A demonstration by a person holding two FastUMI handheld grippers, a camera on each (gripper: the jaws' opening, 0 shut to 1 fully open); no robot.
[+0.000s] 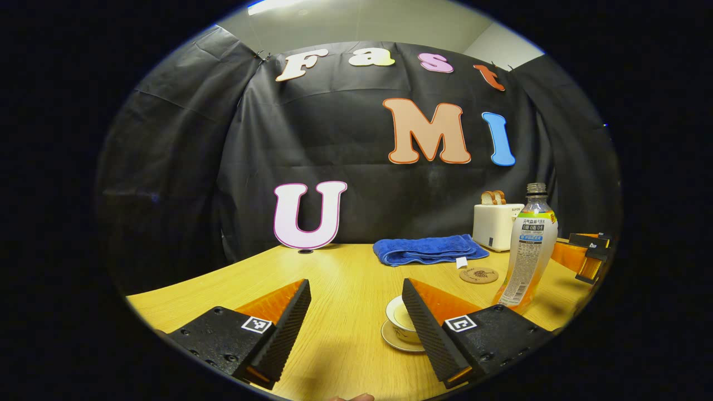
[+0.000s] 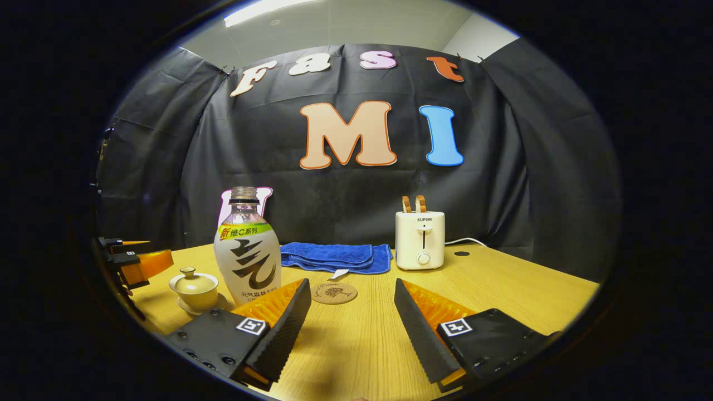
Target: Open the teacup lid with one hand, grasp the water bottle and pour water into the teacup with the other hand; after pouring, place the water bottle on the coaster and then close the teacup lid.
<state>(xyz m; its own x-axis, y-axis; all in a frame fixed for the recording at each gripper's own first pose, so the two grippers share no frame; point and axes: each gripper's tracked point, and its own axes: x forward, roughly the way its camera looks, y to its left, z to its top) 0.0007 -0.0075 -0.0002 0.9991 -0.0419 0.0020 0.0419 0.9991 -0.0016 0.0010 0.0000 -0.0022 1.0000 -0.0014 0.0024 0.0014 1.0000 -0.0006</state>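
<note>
Two sets of jaws are mine, and both stand wide apart with nothing between them. My left gripper [image 1: 356,301] hangs low over the wooden worktop [image 1: 345,267], which is smooth and yellow with fine lines of grain. My right gripper [image 2: 352,301] hangs over the same worktop too. The inner faces of my fingers [image 1: 289,328] have small ridges like teeth.

In the left gripper view, the teacup [image 1: 400,318] sits just behind my right-hand finger, partly hidden by it. It is round and pale, and it rests on a little round saucer [image 1: 396,341]. In the right gripper view I can see its lid [image 2: 190,273] on top, with a small knob. I cannot see what is inside the cup.

The water bottle [image 2: 247,250] stands upright next to the teacup. It is clear plastic with a paper label around it, and it has no cap on. I cannot tell how much water it holds.

The coaster [image 2: 333,292] is a flat round disc and lies bare on the worktop, near the bottle. Behind it lies a soft, fuzzy blue towel [image 2: 334,257], folded. A smooth white toaster [image 2: 420,239] stands beside the towel with two slices of bread [image 2: 414,203] sticking out of the top.
</note>
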